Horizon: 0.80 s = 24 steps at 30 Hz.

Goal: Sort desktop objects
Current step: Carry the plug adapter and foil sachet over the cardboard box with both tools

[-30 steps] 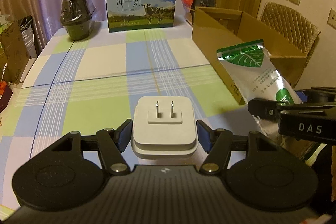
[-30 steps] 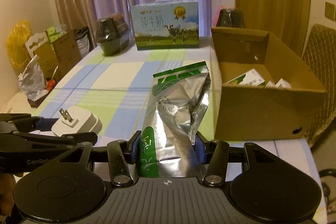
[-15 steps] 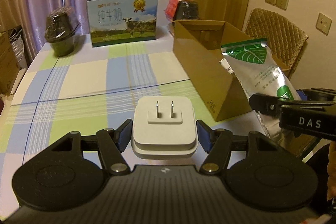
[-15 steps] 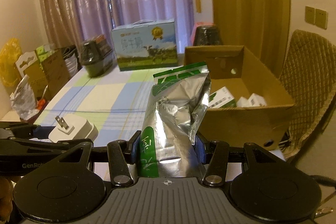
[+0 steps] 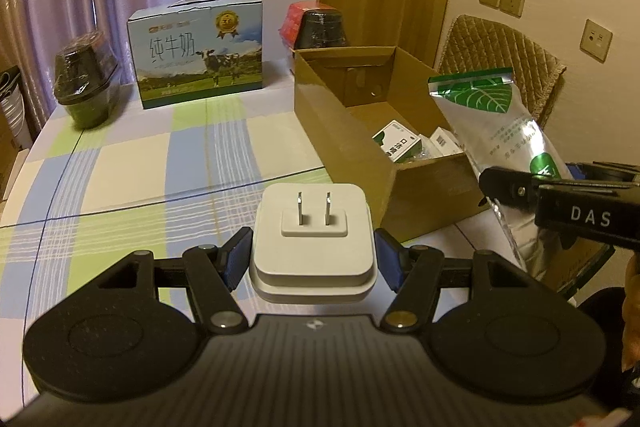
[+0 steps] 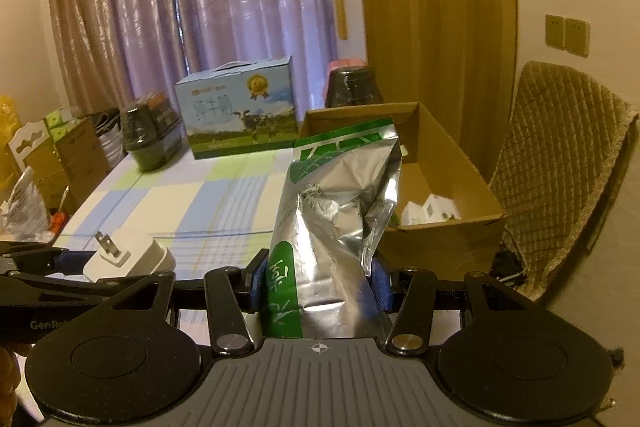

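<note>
Left tool (image 5: 314,253) grips one charger (image 5: 313,243) (two prongs); right tool (image 6: 318,281) clamps one foil pouch (image 6: 332,239).

We saw a white plug (image 5: 312,243) between blue-padded black fingers (image 5: 236,259), a silver pouch (image 6: 336,227) with green leaf print, a brown box (image 5: 360,155), a bench (image 5: 160,163) checked in blue, green and cream, and a blue milk carton (image 5: 196,51) showing a cow.
</note>
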### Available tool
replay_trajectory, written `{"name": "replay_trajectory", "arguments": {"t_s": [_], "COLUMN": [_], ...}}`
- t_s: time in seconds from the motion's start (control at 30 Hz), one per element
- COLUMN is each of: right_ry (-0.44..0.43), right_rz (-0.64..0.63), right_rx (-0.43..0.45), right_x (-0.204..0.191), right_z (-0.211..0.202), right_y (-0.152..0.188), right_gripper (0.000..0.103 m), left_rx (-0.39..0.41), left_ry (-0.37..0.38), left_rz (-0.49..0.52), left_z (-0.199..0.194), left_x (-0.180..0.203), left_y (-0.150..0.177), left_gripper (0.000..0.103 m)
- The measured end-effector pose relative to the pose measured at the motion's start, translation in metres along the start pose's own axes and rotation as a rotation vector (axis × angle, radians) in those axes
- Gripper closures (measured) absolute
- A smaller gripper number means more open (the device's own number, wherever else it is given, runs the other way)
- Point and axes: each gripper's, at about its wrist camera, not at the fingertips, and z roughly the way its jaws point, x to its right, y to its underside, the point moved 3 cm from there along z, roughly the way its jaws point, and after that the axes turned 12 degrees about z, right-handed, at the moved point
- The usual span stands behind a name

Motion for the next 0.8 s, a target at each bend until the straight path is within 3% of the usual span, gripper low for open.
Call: {"name": "replay_trajectory", "arguments": {"t_s": [0.8], "right_ry": [0.028], "right_rz": [-0.007], "right_rx": [0.036], "right_x": [0.034], "right_z": [0.011], "right_y": [-0.033], "right_gripper": [0.055], "left_rx": [0.032], "left_ry": [0.025], "left_rz": [0.022], "left_z": [0.019], "left_x": [0.017], "left_y": [-0.034], "left_gripper": [0.043]}}
